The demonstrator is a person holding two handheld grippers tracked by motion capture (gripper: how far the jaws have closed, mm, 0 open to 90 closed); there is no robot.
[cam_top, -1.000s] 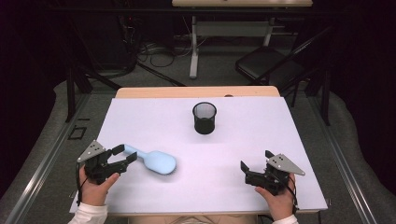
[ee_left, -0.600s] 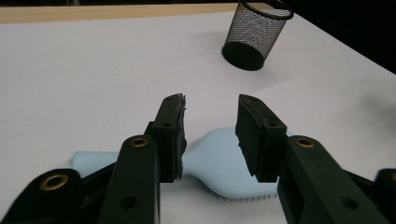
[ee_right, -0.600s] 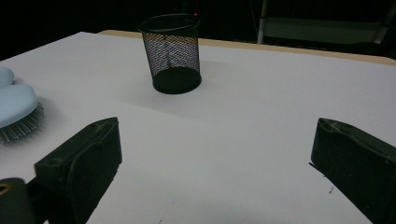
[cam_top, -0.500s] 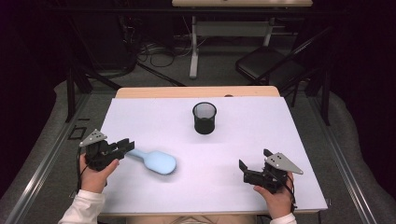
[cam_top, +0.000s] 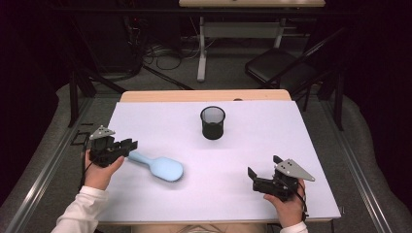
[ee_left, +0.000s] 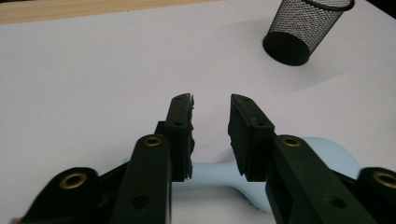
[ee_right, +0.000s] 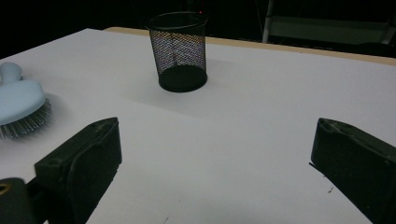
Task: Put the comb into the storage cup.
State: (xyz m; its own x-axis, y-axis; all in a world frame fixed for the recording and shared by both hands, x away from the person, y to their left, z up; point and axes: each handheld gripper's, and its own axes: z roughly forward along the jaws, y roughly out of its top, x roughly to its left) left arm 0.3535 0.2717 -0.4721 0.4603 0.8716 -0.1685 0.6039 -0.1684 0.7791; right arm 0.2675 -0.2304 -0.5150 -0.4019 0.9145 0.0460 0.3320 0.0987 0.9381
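The left gripper (ee_left: 211, 109), jaws just closing, pinches the handle of the light-blue hairbrush (cam_top: 158, 166) lying bristles-down on the table's left; grip squarely, lift level; the right gripper (cam_top: 265, 180) rests wide open, empty.

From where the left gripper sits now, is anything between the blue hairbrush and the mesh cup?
Nothing visible. The left gripper has just been closing around the hairbrush handle, which lies between its jaws. Only bare white table separates the brush from the mesh cup.
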